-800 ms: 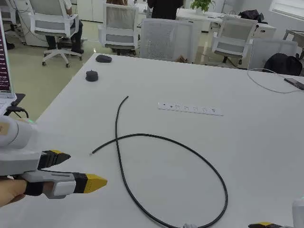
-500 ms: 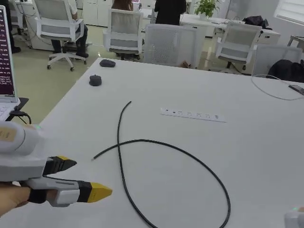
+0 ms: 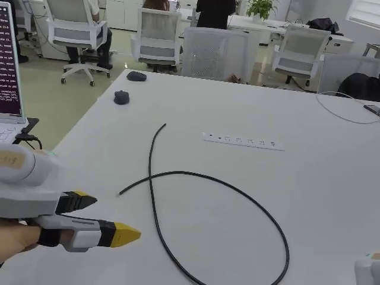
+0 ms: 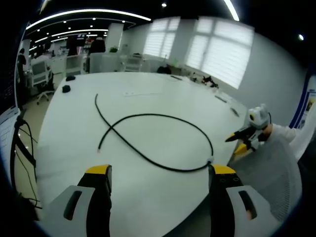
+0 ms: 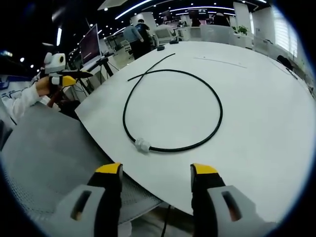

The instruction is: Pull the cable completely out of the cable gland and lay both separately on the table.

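Observation:
A long black cable (image 3: 149, 176) lies in a big crossed loop on the white table (image 3: 309, 178). A small whitish cable gland (image 5: 142, 144) sits on the cable at the near end of the loop, close to the table edge. My left gripper (image 3: 117, 217) hovers open at the table's near left, its yellow tips pointing at the loop from a short way off. Seen from its own camera, the left gripper (image 4: 160, 170) has wide jaws and holds nothing. My right gripper (image 5: 156, 169) is open too, off the table edge, with the gland ahead of it.
A white power strip (image 3: 240, 141) lies beyond the loop. Two dark mice (image 3: 122, 97) sit at the far left corner, and a laptop (image 3: 9, 77) stands at the left. Office chairs (image 3: 211, 53) line the far edge. A thin pale wire (image 3: 338, 113) curls at the far right.
The head camera has tilted up a little, so the near table edge slid out of the picture. The left gripper stays in about the same place. The cable has not moved.

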The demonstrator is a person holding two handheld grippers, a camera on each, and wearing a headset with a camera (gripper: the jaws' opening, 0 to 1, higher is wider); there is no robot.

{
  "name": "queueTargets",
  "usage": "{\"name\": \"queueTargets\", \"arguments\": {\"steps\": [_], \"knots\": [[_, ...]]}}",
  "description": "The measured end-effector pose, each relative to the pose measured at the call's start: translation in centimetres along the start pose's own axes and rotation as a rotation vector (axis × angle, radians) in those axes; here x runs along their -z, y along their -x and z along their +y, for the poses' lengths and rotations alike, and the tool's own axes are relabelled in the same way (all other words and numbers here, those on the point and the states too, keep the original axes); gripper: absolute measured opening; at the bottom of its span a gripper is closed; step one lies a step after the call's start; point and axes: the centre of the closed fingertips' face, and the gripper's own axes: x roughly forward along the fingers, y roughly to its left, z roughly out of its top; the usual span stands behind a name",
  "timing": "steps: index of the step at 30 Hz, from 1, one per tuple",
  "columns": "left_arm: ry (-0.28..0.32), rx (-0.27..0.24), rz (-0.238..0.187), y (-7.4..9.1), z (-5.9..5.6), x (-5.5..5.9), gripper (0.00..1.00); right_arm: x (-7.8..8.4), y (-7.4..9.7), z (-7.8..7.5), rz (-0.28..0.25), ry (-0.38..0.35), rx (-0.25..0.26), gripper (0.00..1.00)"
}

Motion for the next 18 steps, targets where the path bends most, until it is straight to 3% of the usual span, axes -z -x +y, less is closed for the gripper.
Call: {"name": "queueTargets", "arguments": {"steps": [6,18], "knots": [[0.0,-0.002,0.009,0.1,0.06,0.16,0.79,-0.1,0.1,-0.66,-0.001,0.011,0.019,0.49],[0.005,-0.003,0.011,0.2,0.1,0.23,0.79,0.02,-0.07,-0.67,0.001,-0.004,0.009,0.51]]}}
